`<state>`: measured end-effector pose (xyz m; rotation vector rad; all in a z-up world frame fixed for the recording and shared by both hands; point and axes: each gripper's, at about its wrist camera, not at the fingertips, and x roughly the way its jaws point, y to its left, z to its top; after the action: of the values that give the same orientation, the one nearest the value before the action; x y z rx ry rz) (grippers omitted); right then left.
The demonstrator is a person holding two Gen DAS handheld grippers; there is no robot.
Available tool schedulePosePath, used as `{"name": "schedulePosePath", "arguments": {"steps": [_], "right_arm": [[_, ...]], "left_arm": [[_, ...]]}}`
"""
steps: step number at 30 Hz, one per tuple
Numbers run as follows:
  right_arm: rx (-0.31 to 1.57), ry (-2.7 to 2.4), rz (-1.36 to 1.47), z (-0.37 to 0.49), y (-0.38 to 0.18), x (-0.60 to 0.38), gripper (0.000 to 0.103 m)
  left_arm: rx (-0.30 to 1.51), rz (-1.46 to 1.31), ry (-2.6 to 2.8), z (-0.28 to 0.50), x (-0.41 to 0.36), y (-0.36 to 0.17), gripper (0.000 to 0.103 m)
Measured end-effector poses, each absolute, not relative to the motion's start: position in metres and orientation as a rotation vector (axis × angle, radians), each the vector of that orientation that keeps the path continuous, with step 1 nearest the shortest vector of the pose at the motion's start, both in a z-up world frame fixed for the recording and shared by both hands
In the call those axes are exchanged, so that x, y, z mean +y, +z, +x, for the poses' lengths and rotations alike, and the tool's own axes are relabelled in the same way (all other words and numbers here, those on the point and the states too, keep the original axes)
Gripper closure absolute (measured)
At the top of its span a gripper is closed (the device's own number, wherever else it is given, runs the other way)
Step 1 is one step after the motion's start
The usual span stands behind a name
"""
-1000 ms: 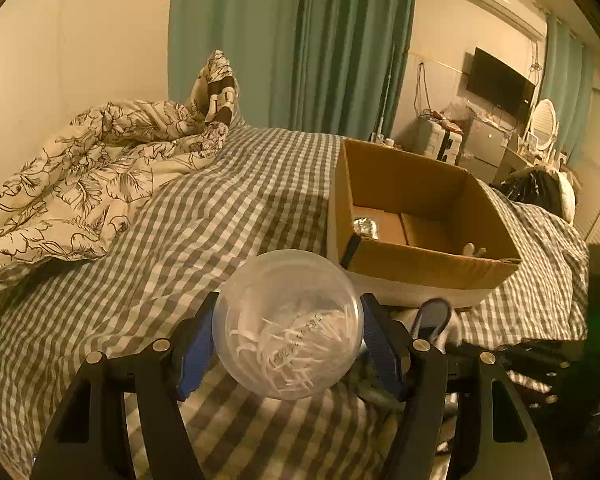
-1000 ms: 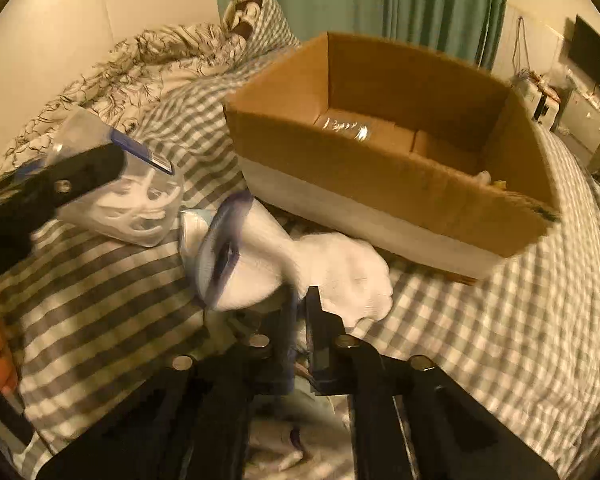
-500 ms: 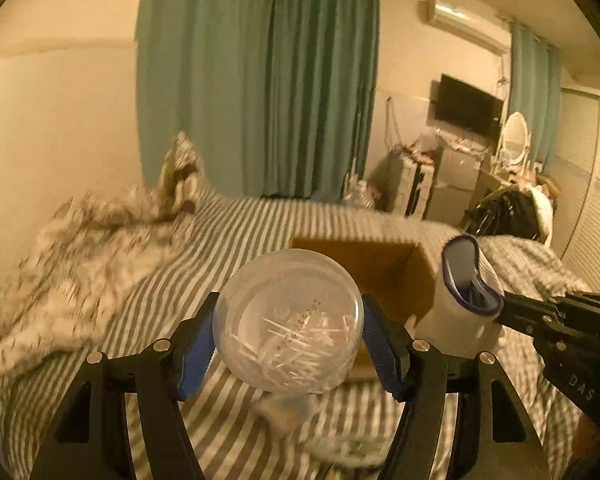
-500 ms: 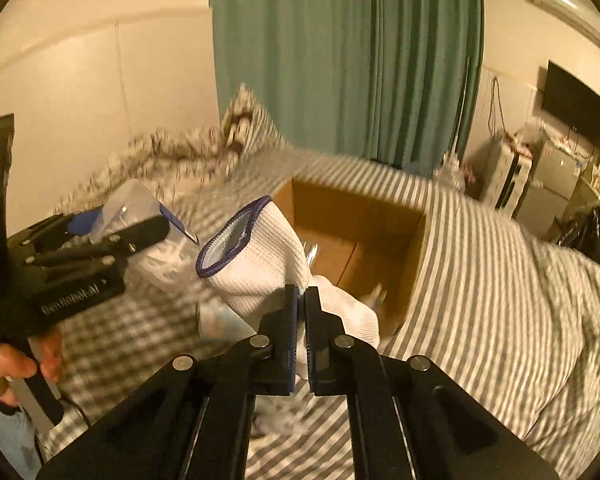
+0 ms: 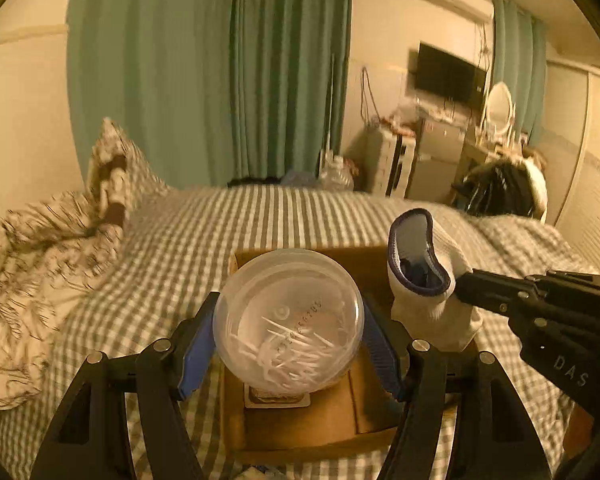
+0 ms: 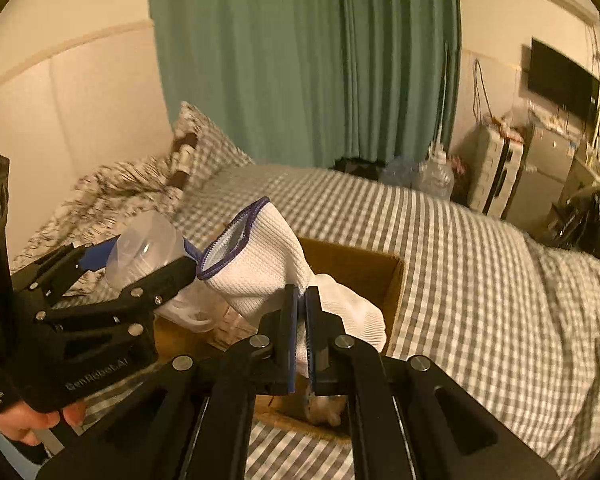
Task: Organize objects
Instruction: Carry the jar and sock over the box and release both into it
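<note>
Both loads are up over the cardboard box (image 5: 300, 424) now, so this looks like the drop-off step of the tidying. The left gripper (image 5: 288, 336) has its blue pads closed against the sides of a clear round tub (image 5: 286, 320) with little white sticks inside, held right above the box's open top. The right gripper (image 6: 302, 332) is pinched nearly flat on a white sock (image 6: 260, 264) with a purple cuff, cuff end standing up, toe end drooping toward the box. Tub and sock hang close beside each other, sock to the right of the tub, and from the right-hand camera they seem to touch, though I can't be sure at this angle. Next move, I'd say: lower each one past the rim and let go, one at a time so the tools don't knock together. There's already something lying on the box floor, under the tub, but bare cardboard shows to its right. The box walls stand on all sides, the checked bedspread (image 6: 480, 264) spreads wide around it, and the crumpled floral quilt (image 5: 32, 280) lies well off to the left.
</note>
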<state>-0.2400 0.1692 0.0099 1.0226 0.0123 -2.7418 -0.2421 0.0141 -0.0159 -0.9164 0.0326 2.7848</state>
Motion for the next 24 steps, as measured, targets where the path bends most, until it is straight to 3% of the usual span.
{"name": "schedulePosePath", "arguments": {"steps": [6, 7, 8, 9, 10, 11, 14, 17, 24], "right_arm": [[-0.056, -2.753, 1.072, -0.253, -0.014, 0.181, 0.099], [-0.055, -2.759, 1.062, -0.251, -0.011, 0.183, 0.096], [-0.053, -2.766, 1.050, -0.248, -0.007, 0.184, 0.091], [-0.051, -2.777, 1.032, -0.242, -0.001, 0.184, 0.077], [-0.052, -2.786, 1.016, -0.236, 0.004, 0.184, 0.060], [-0.056, -2.800, 0.988, -0.225, 0.013, 0.186, 0.055], [-0.044, -2.813, 0.939, -0.197, 0.037, 0.184, 0.052], [-0.008, -2.831, 0.892, -0.165, 0.064, 0.184, 0.048], [0.057, -2.852, 0.812, -0.093, 0.113, 0.178, 0.042]], "left_arm": [[0.078, -0.950, 2.741, -0.252, 0.022, -0.031, 0.032], [0.087, -0.951, 2.743, -0.249, 0.024, -0.029, 0.024], [0.097, -0.951, 2.750, -0.245, 0.025, -0.026, 0.018], [0.099, -0.943, 2.761, -0.241, 0.025, -0.023, 0.009], [0.098, -0.929, 2.781, -0.235, 0.024, -0.019, 0.007], [0.094, -0.922, 2.791, -0.229, 0.024, -0.014, 0.007], [0.070, -0.917, 2.804, -0.210, 0.017, 0.003, 0.007], [0.070, -0.881, 2.825, -0.182, 0.009, 0.024, 0.000], [0.133, -0.856, 2.864, -0.115, -0.015, 0.051, 0.000]]}}
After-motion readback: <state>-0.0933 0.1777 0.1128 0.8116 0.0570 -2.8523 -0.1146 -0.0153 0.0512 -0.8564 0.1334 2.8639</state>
